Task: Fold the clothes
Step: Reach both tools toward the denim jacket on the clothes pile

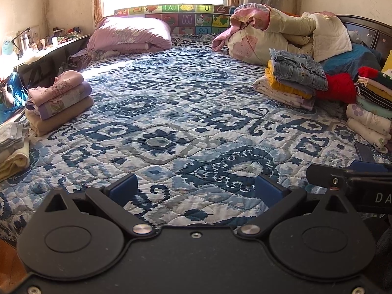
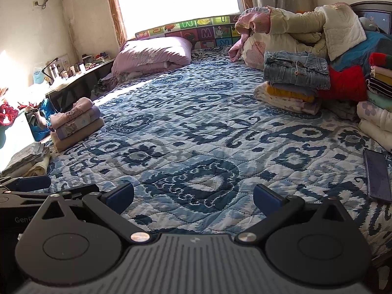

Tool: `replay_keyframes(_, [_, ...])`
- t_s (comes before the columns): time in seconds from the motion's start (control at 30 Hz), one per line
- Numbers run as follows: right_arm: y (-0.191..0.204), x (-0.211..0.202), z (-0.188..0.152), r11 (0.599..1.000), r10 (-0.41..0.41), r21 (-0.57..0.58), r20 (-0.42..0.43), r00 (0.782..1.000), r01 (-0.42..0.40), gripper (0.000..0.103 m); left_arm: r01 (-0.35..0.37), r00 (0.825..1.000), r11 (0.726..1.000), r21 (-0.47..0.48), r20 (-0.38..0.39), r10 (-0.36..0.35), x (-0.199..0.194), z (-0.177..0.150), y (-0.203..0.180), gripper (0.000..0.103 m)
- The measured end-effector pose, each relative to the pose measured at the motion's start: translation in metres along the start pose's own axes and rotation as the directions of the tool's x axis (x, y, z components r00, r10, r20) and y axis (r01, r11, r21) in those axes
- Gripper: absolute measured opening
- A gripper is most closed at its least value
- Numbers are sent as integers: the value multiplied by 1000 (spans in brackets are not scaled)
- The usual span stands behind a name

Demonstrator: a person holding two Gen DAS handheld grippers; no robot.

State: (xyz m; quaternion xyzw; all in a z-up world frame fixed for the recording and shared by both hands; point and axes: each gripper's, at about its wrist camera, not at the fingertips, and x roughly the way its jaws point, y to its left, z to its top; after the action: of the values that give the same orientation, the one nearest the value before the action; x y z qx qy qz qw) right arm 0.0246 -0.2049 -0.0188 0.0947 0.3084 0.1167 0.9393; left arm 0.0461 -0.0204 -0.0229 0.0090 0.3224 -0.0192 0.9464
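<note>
While the left gripper (image 1: pixel 196 191) hangs spread wide over the bare blue quilt (image 1: pixel 186 112) with nothing between its fingers, the folded clothes sit well away: a lilac stack (image 1: pixel 58 100) far left, a stack topped with jeans (image 1: pixel 294 78) far right. In the right view, the right gripper (image 2: pixel 193 197) is likewise spread and empty, the jeans stack (image 2: pixel 294 78) far ahead to the right, a phone (image 2: pixel 377 175) nearer its right finger.

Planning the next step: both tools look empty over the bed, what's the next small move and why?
Probably reach the right tool toward the crumpled cream and pink heap at the far right. Both it and the left tool are open and empty, the quilt ahead is bare, and the other piles look folded.
</note>
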Motion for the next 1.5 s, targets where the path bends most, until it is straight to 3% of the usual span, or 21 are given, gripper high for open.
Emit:
replay_keyframes(0.13, [-32, 21, 8, 996, 34, 80, -8, 999, -33, 103, 33, 999, 999, 16, 26, -33, 22, 18, -17, 103])
replay_keyframes(0.4, [-98, 53, 40, 985, -8, 173, 106, 994, -11, 103, 94, 992, 994, 51, 82, -98, 67, 56, -53, 103])
replay_keyframes(0.53, [-133, 68, 56, 976, -27, 217, 165, 986, -10, 103, 147, 989, 987, 70, 16, -148, 96, 77, -77, 103])
replay_keyframes(0.73, [-189, 93, 86, 953, -176, 286, 271, 946, 95, 103, 251, 967, 965, -75, -11, -253, 141, 110, -94, 103])
replay_keyframes(0.87, [-235, 119, 95, 923, -209, 375, 296, 932, 87, 103, 315, 949, 947, -60, 19, -314, 179, 132, -122, 101])
replay_keyframes(0.97, [-258, 134, 84, 919, -190, 391, 326, 926, 51, 103, 361, 932, 932, -44, 43, -359, 207, 149, -144, 100])
replay_keyframes(1.03, [-272, 144, 77, 907, -172, 421, 313, 934, 26, 103, 391, 920, 920, -32, 58, -389, 226, 160, -159, 99])
replay_keyframes(1.13, [-280, 156, 77, 882, -102, 468, 313, 944, -60, 103, 430, 900, 902, -19, 80, -428, 255, 181, -181, 89])
replay_keyframes(1.17, [-278, 157, 80, 890, -88, 450, 317, 944, -69, 102, 430, 899, 903, -6, 89, -428, 264, 187, -190, 81])
replay_keyframes(1.27, [-275, 164, 85, 905, -41, 411, 339, 940, -109, 95, 428, 902, 902, -56, 99, -421, 297, 204, -197, 75])
replay_keyframes(1.37, [-277, 173, 84, 895, -19, 426, 335, 942, -133, 83, 424, 904, 899, -113, 108, -413, 330, 221, -204, 73])
replay_keyframes(1.47, [-280, 180, 83, 883, -19, 452, 308, 951, -128, 82, 393, 919, 899, -193, 106, -379, 364, 232, -200, 72])
replay_keyframes(1.5, [-282, 179, 82, 878, -16, 459, 308, 951, -134, 82, 399, 917, 892, -214, 106, -384, 372, 234, -199, 72])
